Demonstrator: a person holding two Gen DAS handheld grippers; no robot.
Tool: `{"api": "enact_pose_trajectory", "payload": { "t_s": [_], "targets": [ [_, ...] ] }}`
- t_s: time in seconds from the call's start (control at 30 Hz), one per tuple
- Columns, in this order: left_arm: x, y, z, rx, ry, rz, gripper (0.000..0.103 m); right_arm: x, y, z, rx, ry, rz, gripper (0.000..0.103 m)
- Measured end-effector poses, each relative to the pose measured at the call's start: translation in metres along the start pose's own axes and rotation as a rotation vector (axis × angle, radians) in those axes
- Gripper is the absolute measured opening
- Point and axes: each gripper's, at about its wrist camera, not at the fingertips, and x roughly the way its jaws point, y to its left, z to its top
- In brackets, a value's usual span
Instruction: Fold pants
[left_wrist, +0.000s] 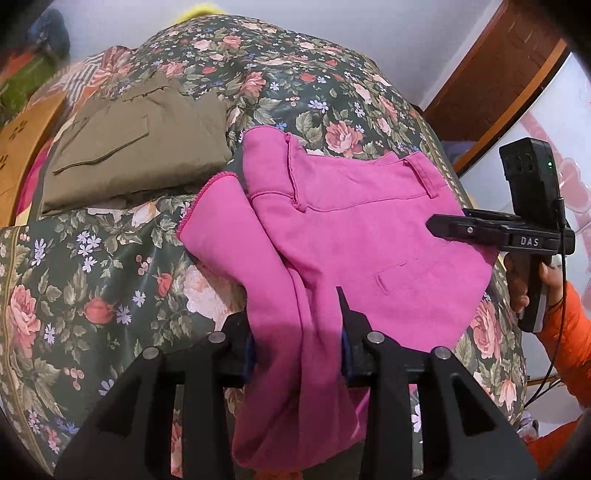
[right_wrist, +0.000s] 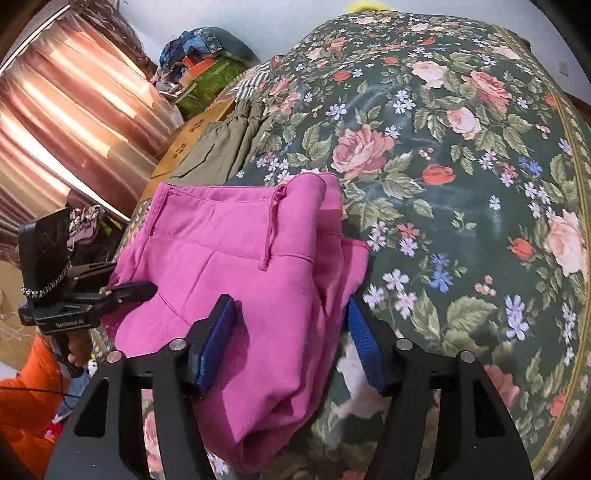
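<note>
Pink pants (left_wrist: 332, 236) lie folded on the floral bed (left_wrist: 92, 266); left gripper (left_wrist: 295, 332) fingers grasp the trailing leg; right gripper (right_wrist: 291, 332) fingers straddle the fold, released.

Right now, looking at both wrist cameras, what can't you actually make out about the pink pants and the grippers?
- Pink pants: the lower end in both views, hidden behind the gripper bodies and cut off by the bottom edge.
- Left gripper: left wrist view, cloth covers its pads, so grip unclear.
- Olive pants: right wrist view, mostly hidden behind the pink pants.
- Right gripper: whether its pads touch the cloth.
</note>
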Motion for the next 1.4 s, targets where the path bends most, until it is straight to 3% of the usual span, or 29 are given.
{"api": "enact_pose_trajectory", "payload": {
  "t_s": [0.07, 0.17, 0.33, 0.63, 1.1, 1.4],
  "targets": [
    [-0.001, -0.003, 0.000, 0.012, -0.007, 0.014, 0.036, 0.001, 0.002, 0.001, 0.016, -0.008, 0.022, 0.034],
    [-0.005, -0.005, 0.000, 0.026, -0.019, 0.031, 0.034, -0.002, 0.008, 0.002, 0.003, -0.025, 0.015, 0.024],
    [-0.022, -0.006, 0.005, 0.022, -0.057, 0.021, 0.029, -0.017, 0.027, 0.008, -0.055, -0.074, -0.007, 0.014],
    [-0.065, 0.011, 0.014, -0.010, -0.171, -0.002, 0.027, -0.031, 0.065, 0.023, -0.140, -0.142, -0.038, 0.013],
    [-0.113, 0.077, 0.077, 0.017, -0.310, 0.068, 0.027, -0.020, 0.126, 0.091, -0.254, -0.266, -0.051, 0.013],
    [-0.097, 0.146, 0.105, -0.036, -0.288, 0.113, 0.027, 0.029, 0.150, 0.138, -0.305, -0.265, -0.030, 0.013]
  ]
}}
